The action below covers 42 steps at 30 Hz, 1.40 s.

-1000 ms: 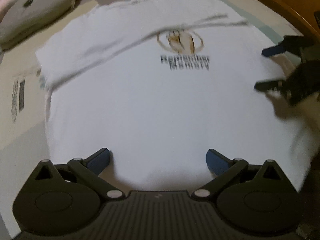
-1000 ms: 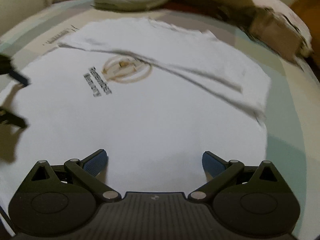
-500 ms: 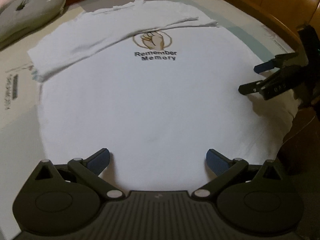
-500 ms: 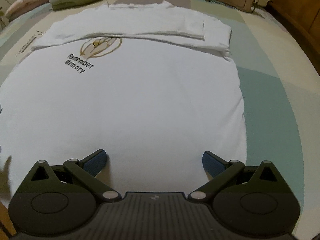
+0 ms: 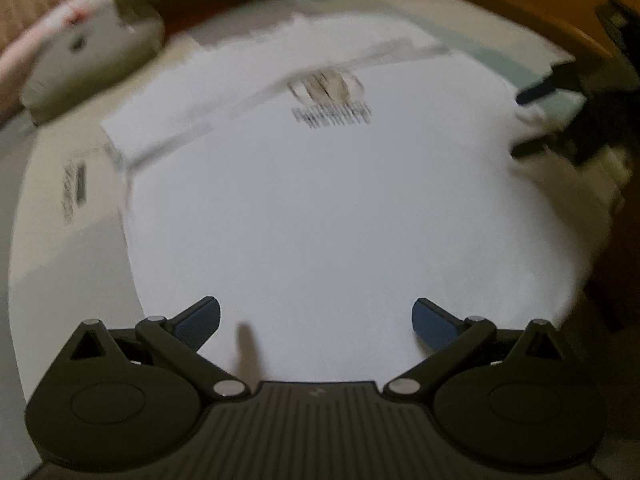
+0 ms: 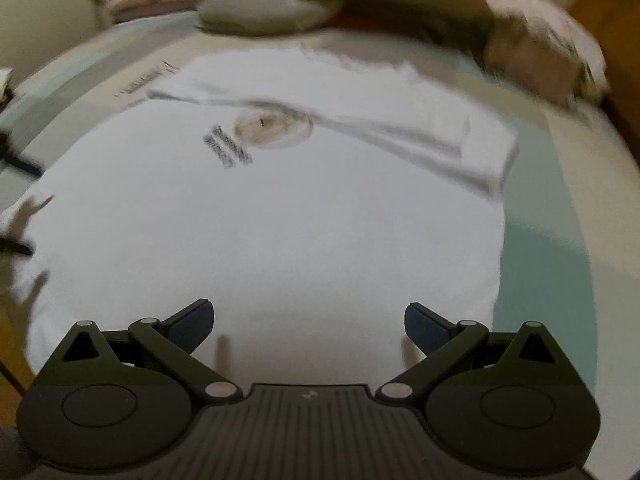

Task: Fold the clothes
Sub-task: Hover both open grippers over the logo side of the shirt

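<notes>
A white shirt [image 5: 340, 208] lies print-side up on the bed [image 6: 560, 264], its sleeves folded across the chest just above the logo [image 6: 272, 130]. The hem is the edge farthest from the logo, and both tools hover there. The left gripper [image 5: 316, 320] hangs over the hem with its jaws spread wide and nothing between them. The right gripper [image 6: 308, 324] is likewise released, over the hem on its own side. In the left view the right gripper shows at the shirt's side edge, level with the logo; a small bunch of cloth sits by its tips, but blur hides whether it touches.

The sleeves lie folded while the body is flat, so the fold reads as partly made.

Risks, as a judgement: both views are smeared by motion, so a pinch made now could miss the hem or catch only the top layer, leaving the back layer behind and the fold crooked. If one gripper lifts ahead of the other, the cloth would skew and the sleeves above the logo could slide out of place. A dragged hem could also wrinkle the bed cover.

No container can be made out; beyond the collar, far from the logo, lie a pillow [image 6: 272, 12] and blurred items.
</notes>
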{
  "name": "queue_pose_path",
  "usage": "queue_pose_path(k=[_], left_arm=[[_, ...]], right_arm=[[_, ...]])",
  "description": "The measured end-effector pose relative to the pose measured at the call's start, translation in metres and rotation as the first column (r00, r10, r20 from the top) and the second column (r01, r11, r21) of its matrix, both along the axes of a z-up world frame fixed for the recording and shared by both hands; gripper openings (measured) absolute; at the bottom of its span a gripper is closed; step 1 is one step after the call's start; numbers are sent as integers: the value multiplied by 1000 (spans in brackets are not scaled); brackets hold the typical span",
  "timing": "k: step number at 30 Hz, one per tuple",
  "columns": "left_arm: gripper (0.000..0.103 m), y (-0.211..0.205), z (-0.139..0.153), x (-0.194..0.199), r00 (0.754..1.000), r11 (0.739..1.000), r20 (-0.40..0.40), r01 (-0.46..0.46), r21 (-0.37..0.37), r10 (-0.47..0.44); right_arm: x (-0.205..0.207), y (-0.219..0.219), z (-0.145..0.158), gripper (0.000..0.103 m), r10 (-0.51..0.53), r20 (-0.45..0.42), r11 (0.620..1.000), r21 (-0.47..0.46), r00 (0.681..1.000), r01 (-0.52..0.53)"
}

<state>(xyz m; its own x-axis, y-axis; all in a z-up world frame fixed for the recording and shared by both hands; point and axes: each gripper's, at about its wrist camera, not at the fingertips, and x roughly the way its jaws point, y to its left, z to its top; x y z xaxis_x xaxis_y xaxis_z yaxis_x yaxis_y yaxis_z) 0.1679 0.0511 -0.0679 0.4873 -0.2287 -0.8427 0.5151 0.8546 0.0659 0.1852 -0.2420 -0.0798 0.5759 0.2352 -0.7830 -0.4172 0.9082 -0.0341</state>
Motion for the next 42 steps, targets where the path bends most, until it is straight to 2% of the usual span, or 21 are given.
queue_pose_path(k=[1,4,7,11,17,31,33,35,38,40,42], left_arm=[[101,-2,-1,7,1000,1000,18,-10,-7,10],[101,-4,-11,18,1000,999,7,10,-42,-10],[102,-7,-21,16,999,999,-15,45,-29,-46],[102,1,-22,12,999,997,-9,49,-57,-50],[102,1,-25,16,999,997,-8,50,-56,-51],[103,-5,-26,19,1000,999,16,18,-48,-18],[102,-5,-23,14,999,999,35,17,-49,-15],[102,-2,-14,0,993,998,115,15,-65,-8],[102,4,-17,-15,992,996,120,-18,-86,28],[102,9,-19,-26,992,994,119,-41,-100,52],[102,13,-22,-36,990,991,118,-63,-114,77]], right_arm=[[4,1,-1,103,23,13,1000,-11,1000,-23],[13,7,-8,103,89,13,996,-23,996,-89],[14,11,-21,103,126,-11,992,-26,992,-126],[11,-1,-27,103,74,-3,996,52,997,-73],[13,1,-27,103,61,10,997,50,998,-61],[13,7,-26,103,16,-20,999,44,1000,-15],[11,8,-26,103,-1,-26,999,40,1000,2],[6,9,-23,103,-9,-49,999,31,999,11],[-7,7,-13,103,-28,-122,998,53,992,35],[-27,2,-5,103,-59,-115,992,107,992,72],[-40,4,-2,103,-36,-71,992,122,997,45]])
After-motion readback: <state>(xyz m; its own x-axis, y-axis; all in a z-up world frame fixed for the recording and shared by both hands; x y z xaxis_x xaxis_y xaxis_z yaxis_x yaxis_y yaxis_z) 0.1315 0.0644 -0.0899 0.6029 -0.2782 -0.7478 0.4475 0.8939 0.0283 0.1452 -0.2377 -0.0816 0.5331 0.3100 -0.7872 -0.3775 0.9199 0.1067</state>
